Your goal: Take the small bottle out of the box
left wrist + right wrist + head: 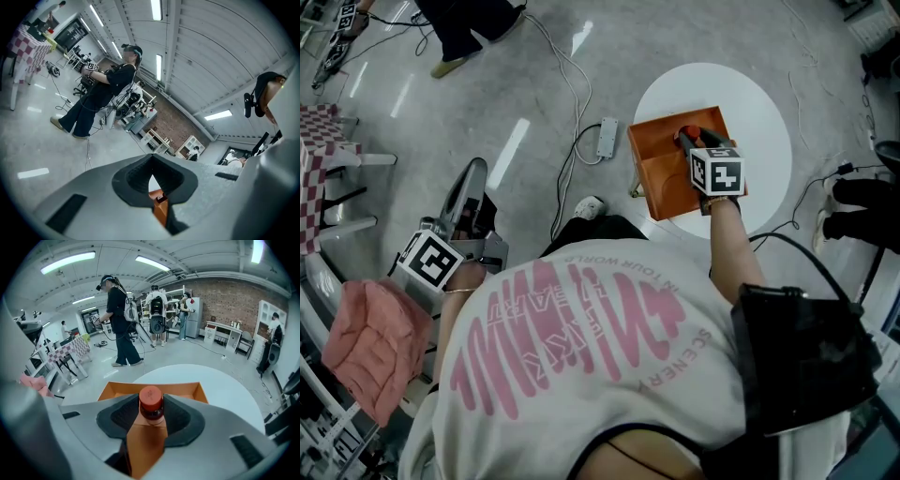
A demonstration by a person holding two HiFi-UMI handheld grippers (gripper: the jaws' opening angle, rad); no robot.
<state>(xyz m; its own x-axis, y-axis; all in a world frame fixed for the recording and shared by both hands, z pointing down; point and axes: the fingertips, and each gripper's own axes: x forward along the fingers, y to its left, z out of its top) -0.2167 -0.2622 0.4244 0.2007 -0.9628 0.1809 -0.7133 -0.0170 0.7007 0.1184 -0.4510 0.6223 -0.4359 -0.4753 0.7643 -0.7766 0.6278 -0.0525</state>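
Right gripper [687, 138] reaches down into the orange box [661, 183] on the round white worktop [764, 112]. Its pads pinch the small bottle [151, 406] at the neck, just below the red cap. The bottle stands upright inside the box. Left gripper [151, 159] is held well apart from the box, over the floor [534, 84], jaws pressed together on nothing.

The head view looks steeply down on the table [764, 112] and box [661, 178]. The right gripper view shares both, from close. The left gripper view faces the room.
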